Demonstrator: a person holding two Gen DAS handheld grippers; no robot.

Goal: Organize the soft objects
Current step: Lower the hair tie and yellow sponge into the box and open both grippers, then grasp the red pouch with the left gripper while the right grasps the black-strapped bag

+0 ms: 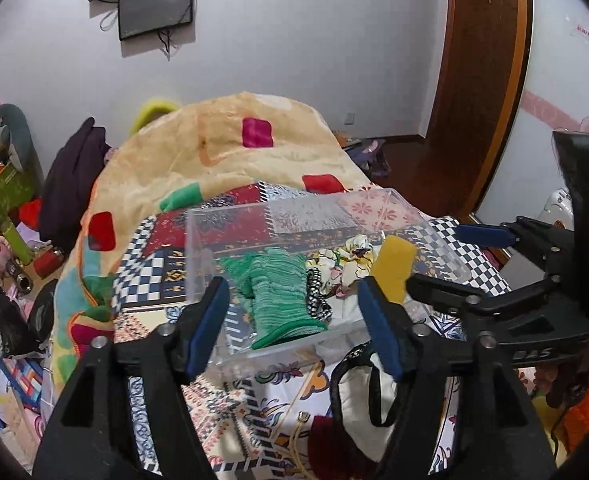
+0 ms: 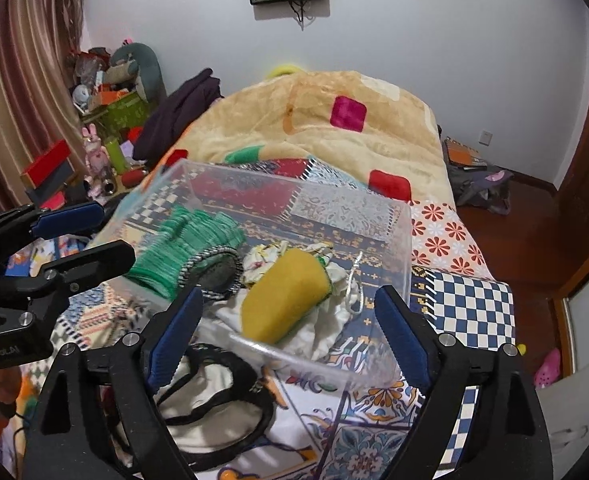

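Note:
A clear plastic box (image 1: 198,240) (image 2: 390,216) stands on the patterned bed. In it lie a green knitted glove (image 1: 278,296) (image 2: 186,244), a black-and-white cord item (image 1: 318,292) (image 2: 218,264), white floral cloth pouches (image 1: 350,264) (image 2: 326,320) and a yellow sponge (image 1: 394,268) (image 2: 286,296). My left gripper (image 1: 294,328) is open and empty at the box's near wall. My right gripper (image 2: 290,336) is open just above the box, the sponge lying free between its fingers. A white pouch with black trim (image 1: 358,392) (image 2: 210,396) lies on the bed in front of the box.
A big beige blanket (image 1: 230,148) (image 2: 334,128) is heaped behind the box. Clutter of toys and boxes (image 1: 2,200) (image 2: 106,128) fills the floor to the left. A wooden door (image 1: 478,80) and bags (image 2: 478,184) are to the right.

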